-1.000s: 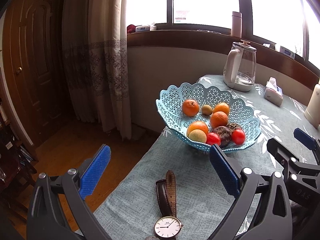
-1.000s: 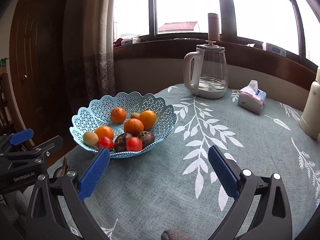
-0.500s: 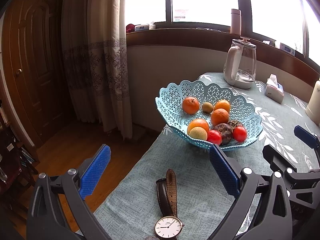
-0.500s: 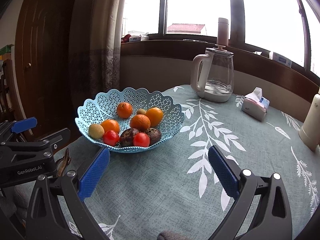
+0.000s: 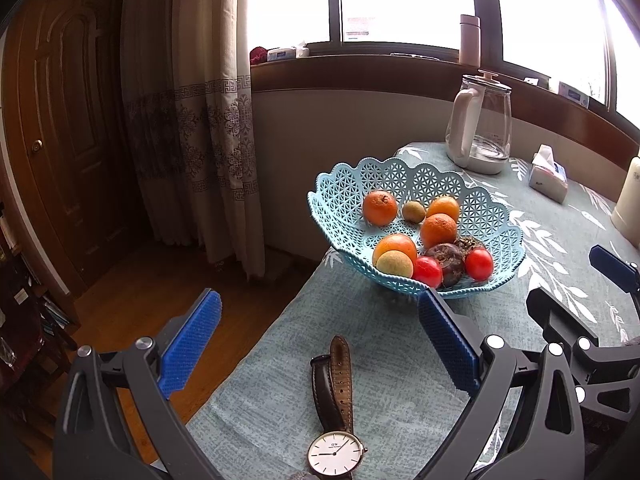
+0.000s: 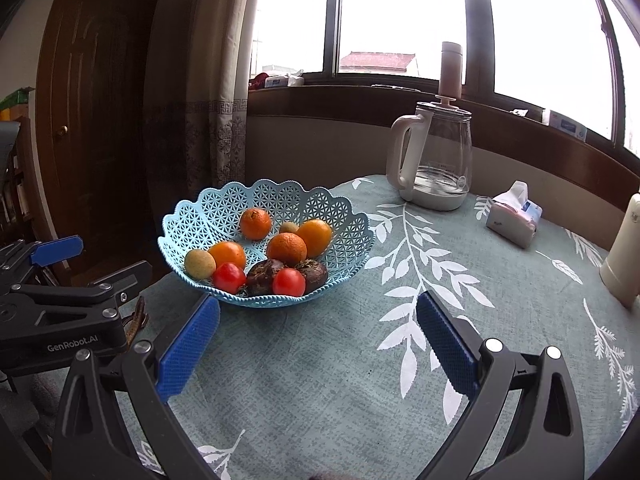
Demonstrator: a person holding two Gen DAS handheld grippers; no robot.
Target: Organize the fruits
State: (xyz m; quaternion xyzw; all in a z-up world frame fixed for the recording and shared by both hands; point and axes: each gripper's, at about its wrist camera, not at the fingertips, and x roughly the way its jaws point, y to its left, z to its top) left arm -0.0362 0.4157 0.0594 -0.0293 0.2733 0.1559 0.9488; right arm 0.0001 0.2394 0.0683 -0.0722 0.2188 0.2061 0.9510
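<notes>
A light blue lattice basket (image 5: 344,184) (image 6: 340,208) stands near the table's left edge. It holds several oranges (image 5: 438,230) (image 6: 286,249), two red tomatoes (image 5: 479,264) (image 6: 289,282), a yellow-green fruit (image 5: 394,264) (image 6: 199,264), a small kiwi (image 5: 413,211) and two dark brown fruits (image 6: 267,277). My left gripper (image 5: 320,336) is open and empty, low in front of the basket. My right gripper (image 6: 318,334) is open too, with bare tablecloth between its fingers, just right of the basket's front.
A wristwatch (image 5: 335,446) with a brown strap lies between the left gripper's fingers at the near table edge. A glass kettle (image 6: 438,156), a tissue pack (image 6: 514,216) and a cream bottle (image 6: 622,256) stand at the back and right. The floor drops away left of the table.
Both cameras have swung slightly; the basket sits further right in the right wrist view. Both grippers stay open and the fruits have not moved.
</notes>
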